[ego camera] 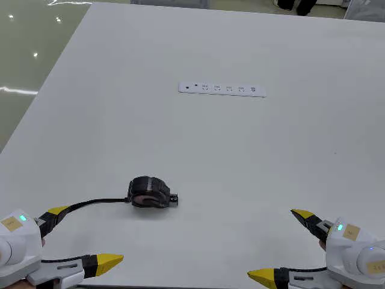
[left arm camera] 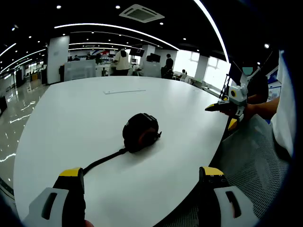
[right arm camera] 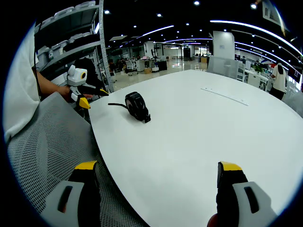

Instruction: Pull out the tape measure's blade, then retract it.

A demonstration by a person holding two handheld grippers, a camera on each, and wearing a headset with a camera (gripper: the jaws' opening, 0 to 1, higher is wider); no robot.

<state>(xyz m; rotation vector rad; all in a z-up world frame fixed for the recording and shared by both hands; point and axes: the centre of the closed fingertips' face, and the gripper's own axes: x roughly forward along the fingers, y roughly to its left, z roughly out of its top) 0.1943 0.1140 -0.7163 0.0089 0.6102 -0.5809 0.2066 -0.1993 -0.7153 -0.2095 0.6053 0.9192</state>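
A black, rounded tape measure with a reddish side face lies on its side on the white table. It is nearer the person's left than their right, and a black cord trails from it toward the left gripper. Its blade looks fully wound in, with only a small end hook showing on the side that faces the right gripper. Both grippers hover low at the near edge with their yellow-tipped jaws spread wide and nothing between them. The left is fairly near the case and the right is well apart from it. A white power strip lies farther back, out of the way. Neither step of the task looks begun. The main risk is that the case rests loose on a smooth surface, so a tug on the hook before the left gripper clamps the body would likely drag the whole thing instead of drawing out blade. The hook is small and sits close to the tabletop, so the right jaws may slip off it or scrape the table. The cord could also catch on a left jaw. Once the blade is out, letting go abruptly could make it whip back and jolt the case.
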